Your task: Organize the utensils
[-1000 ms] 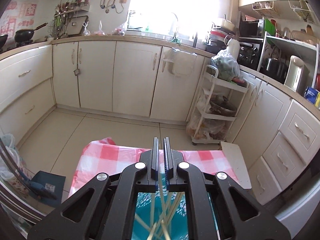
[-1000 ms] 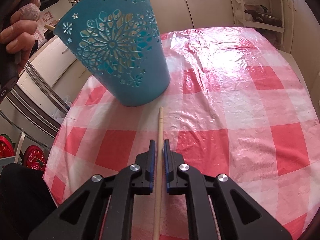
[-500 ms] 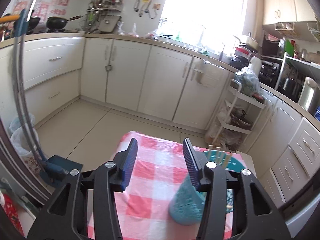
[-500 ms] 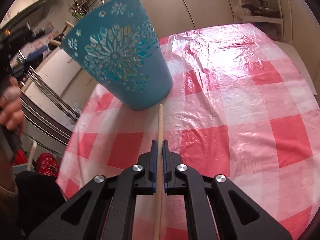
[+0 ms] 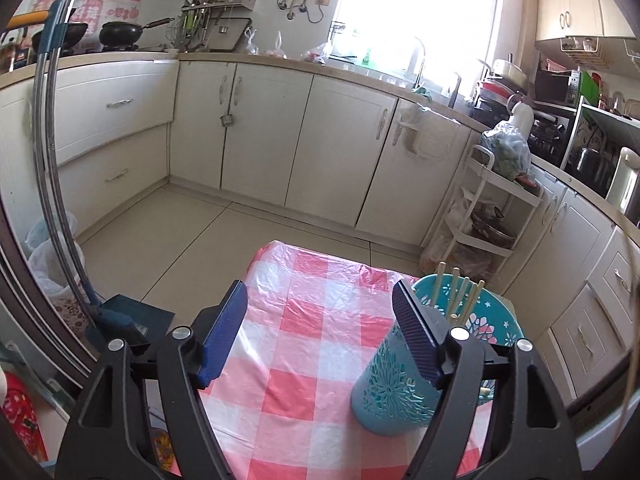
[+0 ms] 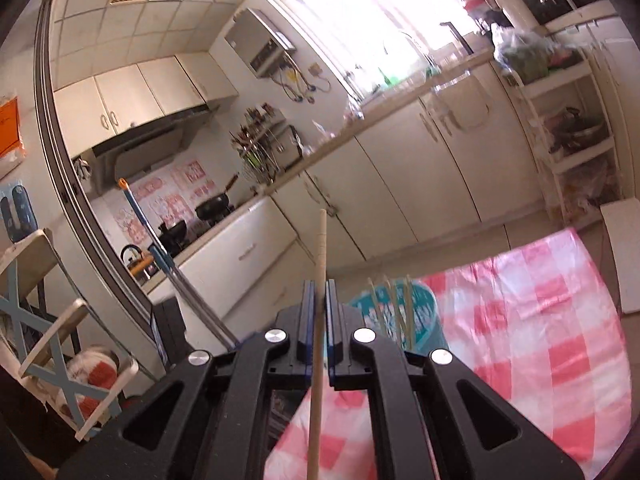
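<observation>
Wooden chopstick [image 6: 319,304] sits pinched in the right tool [image 6: 319,316], pads pressed together on it, raised off the tabletop [image 6: 552,344] and aimed at the far cabinets. Left tool [image 5: 320,332] tilts down, its jaws spread wide and just opening, nothing between them. Just beside its right pad stands the teal holder [image 5: 394,392] with chopsticks [image 5: 460,292], near the tabletop's right edge; bare checked cloth lies ahead.

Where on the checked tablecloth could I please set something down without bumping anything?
The cloth lies bare from its far edge back toward the camera, left of the teal holder. The right side is crowded: the holder stands there with chopsticks poking up, close behind the open left hand-held gripper.
</observation>
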Tool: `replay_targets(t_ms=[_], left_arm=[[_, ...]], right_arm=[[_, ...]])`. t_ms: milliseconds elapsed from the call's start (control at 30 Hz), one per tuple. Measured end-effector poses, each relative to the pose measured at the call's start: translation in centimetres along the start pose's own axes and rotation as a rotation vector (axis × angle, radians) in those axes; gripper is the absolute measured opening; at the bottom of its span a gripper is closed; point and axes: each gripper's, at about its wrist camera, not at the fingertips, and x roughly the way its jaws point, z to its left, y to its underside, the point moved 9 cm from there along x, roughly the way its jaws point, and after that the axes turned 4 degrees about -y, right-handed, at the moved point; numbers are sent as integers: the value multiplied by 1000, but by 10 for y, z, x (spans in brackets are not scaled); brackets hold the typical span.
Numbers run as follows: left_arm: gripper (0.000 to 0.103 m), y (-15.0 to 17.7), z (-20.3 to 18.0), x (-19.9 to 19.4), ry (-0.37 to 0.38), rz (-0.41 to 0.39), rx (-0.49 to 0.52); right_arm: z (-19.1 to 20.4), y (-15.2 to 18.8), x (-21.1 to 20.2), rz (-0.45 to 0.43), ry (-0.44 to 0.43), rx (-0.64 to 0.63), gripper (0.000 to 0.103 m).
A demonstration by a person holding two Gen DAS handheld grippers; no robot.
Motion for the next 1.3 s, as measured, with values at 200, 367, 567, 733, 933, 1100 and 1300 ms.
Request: replay_targets(t_ms=[200,367,567,733,933,1100,1300], left_arm=[[79,0,-2,-5,-14,-16,27],[85,-3,-3,-10,-24,-38,47],[92,-4,-6,-15,-29,-46,62],[95,-3,-9,-26,-63,-68,115],[95,11,-6,-48,-87,-21,106],[95,27,-6,-78,-119,64,153],[95,39,-17,-156,-85,66,233]], right_arm=[[4,-59,59,-183,128,-153,6],[-23,-36,96,-129,257,-208,6],[-47,10,94,-13,292,-214,6],[-46,33,69,46,299,-221,15],[-31,47,17,91,283,-180,34],[-10,56,-34,129,334,-144,75],[36,72,-91,173,371,-136,90]])
